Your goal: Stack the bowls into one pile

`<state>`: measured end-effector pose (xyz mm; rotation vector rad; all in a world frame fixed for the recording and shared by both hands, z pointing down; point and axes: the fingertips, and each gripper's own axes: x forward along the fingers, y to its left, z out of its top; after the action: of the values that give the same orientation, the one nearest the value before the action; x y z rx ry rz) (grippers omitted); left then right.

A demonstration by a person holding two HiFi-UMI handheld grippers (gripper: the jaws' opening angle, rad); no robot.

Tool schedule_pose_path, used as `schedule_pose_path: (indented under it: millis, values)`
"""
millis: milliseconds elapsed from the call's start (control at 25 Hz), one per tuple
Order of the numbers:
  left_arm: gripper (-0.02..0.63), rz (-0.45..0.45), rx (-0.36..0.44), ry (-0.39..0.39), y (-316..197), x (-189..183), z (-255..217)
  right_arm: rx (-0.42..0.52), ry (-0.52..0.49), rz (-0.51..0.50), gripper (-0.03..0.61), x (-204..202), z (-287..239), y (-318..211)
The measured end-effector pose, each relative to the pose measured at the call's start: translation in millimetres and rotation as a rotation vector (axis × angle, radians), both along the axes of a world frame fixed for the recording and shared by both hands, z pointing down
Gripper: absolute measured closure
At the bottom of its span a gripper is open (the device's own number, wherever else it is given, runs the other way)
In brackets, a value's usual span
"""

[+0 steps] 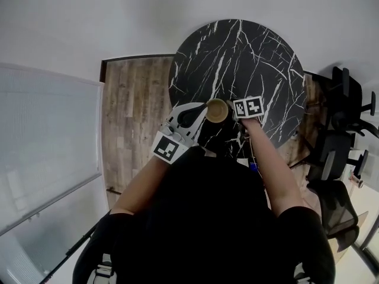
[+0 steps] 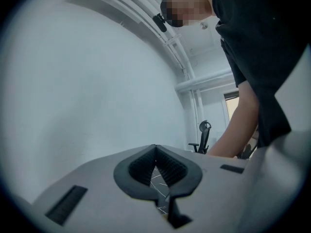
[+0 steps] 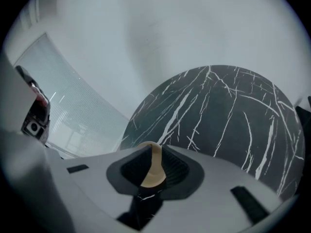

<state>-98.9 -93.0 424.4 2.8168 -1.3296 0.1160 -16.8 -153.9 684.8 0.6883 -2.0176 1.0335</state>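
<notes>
Step in hand: letting go of the tan bowl (image 1: 217, 110), by the look of it. Leaving it near the closest edge of the round marble table (image 1: 260, 46), between the two grippers. Seeing no other loose bowl on the tabletop, so probably finishing the pile, though unable to make out any bowls nested beneath this one.

Straddling the bowl's rim with the right gripper (image 3: 154, 154), holding its pads apart on either side of the tan edge, apparently released rather than pinching. Angling that gripper steeply down at the table from the bowl's right side, with the forearm (image 1: 269, 158) reaching out from the body and the marker cube (image 1: 247, 106) facing up.

Holding the left gripper (image 2: 156, 152) level and just beside the bowl's left side, clenched on nothing, pointing out over the table toward a pale wall (image 2: 87, 81).

Next, judging from this: drawing the right gripper up and away along the line of the rim, without catching the edge, to avoid tipping or dragging the bowl; then checking for any bowl left outside the pile.
</notes>
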Motion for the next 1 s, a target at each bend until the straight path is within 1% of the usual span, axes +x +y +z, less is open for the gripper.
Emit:
schedule_pose_path:
  millis: [80,240,360,520,600,720,840,1000]
  values:
    - [0.609,0.005,-0.006,-0.001,0,4,0,0.040,-0.038,0.000,0.517,4,-18,-2]
    - [0.609,0.015,-0.009,-0.015,-1,12,-1,0.128,-0.102,-0.044,0.535,10,-54,3]
    - [0.609,0.011,-0.009,-0.010,0,16,-6,0.211,-0.139,-0.077,0.552,15,-84,11]
    - [0.609,0.011,0.003,-0.015,4,20,-11,0.317,-0.209,-0.124,0.557,14,-129,29]
    - [0.609,0.016,0.006,-0.016,7,23,-15,0.388,-0.248,-0.136,0.561,14,-155,37]
    - [0.609,0.018,0.000,-0.009,10,26,-19,0.531,-0.302,-0.145,0.571,15,-197,46]
    - [0.609,0.023,0.009,-0.004,13,30,-24,0.663,-0.342,-0.146,0.575,17,-234,55]
    - [0.609,0.043,0.010,0.001,18,38,-32,0.788,-0.391,-0.126,0.575,24,-272,65]
